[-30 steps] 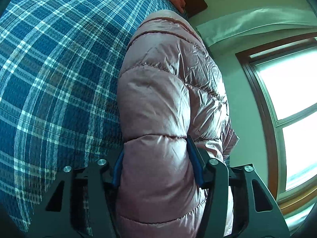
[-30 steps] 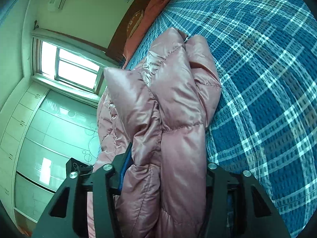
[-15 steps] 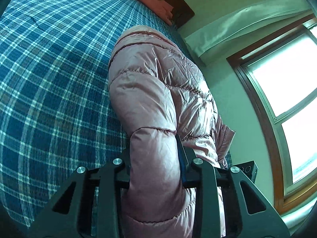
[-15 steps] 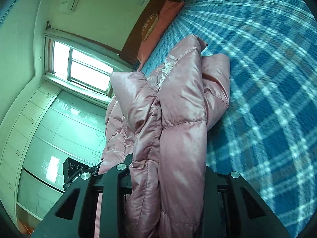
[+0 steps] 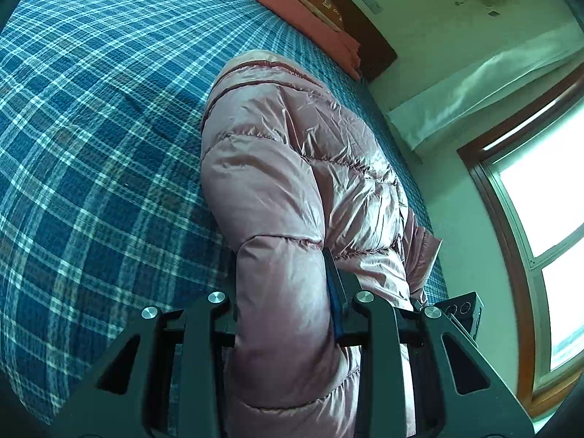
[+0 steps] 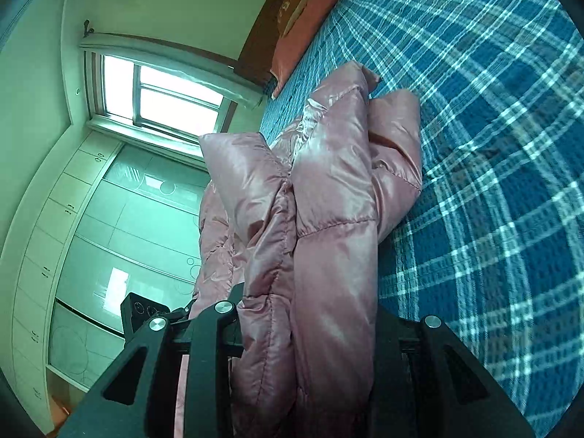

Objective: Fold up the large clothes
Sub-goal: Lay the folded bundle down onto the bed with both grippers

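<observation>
Blue plaid bedspread (image 5: pixel 91 146) covers the bed, with a pink pillow (image 5: pixel 292 11) at its head edge. Both grippers, left (image 5: pixel 281 292) and right (image 6: pixel 306 314), have their fingers clamped on the pink jacket (image 5: pixel 292 168), which lies bunched along the bed's window-side edge.

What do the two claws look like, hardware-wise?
Both look identical. The left claw and right claw have matte black angular frames with triangular cutouts and round silver bolt heads. A blue pad lines a left finger. No cables, markings or sleeves are visible. Each view shows the other unit's black camera box.
</observation>
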`<state>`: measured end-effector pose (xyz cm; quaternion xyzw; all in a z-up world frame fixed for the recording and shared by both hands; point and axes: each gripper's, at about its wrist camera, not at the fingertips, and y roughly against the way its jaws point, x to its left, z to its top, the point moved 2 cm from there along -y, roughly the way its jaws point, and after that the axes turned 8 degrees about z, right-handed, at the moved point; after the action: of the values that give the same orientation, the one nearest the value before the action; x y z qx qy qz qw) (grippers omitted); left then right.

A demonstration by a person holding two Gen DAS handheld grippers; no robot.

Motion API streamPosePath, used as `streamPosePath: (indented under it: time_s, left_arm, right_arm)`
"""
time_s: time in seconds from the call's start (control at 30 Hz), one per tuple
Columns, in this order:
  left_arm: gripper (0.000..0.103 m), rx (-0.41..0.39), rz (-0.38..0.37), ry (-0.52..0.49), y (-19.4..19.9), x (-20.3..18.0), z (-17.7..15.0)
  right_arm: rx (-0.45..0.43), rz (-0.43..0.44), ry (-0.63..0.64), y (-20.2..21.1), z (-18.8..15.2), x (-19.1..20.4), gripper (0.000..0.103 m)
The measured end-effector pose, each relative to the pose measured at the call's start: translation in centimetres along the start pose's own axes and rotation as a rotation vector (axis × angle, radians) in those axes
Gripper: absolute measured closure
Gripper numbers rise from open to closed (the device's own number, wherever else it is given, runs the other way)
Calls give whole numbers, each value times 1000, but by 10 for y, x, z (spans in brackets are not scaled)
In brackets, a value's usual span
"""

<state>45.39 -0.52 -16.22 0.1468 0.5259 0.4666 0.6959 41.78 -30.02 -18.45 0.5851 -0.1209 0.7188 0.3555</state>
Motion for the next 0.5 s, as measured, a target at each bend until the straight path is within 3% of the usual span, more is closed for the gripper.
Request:
streamPosePath:
  time_s: [0.2, 0.27, 0.33, 0.4, 0.5]
  left_arm:
    - [68, 15, 1, 6, -13, 19, 1]
    - [61, 16, -27, 11, -11, 24, 2]
    - [56, 12, -40, 14, -7, 27, 4]
    - [41, -14, -45, 24, 1, 31, 8]
    - [36, -37, -31, 25, 4, 33, 21]
  right_arm:
    - [15, -13, -18, -4, -3, -8, 72]
    - [31, -46, 7, 2, -3, -3, 65]
    - [51, -105, 55, 10, -3, 4, 51]
    - [40, -141, 95, 17, 0, 13, 38]
    - [9, -145, 95, 23, 16, 18, 34]
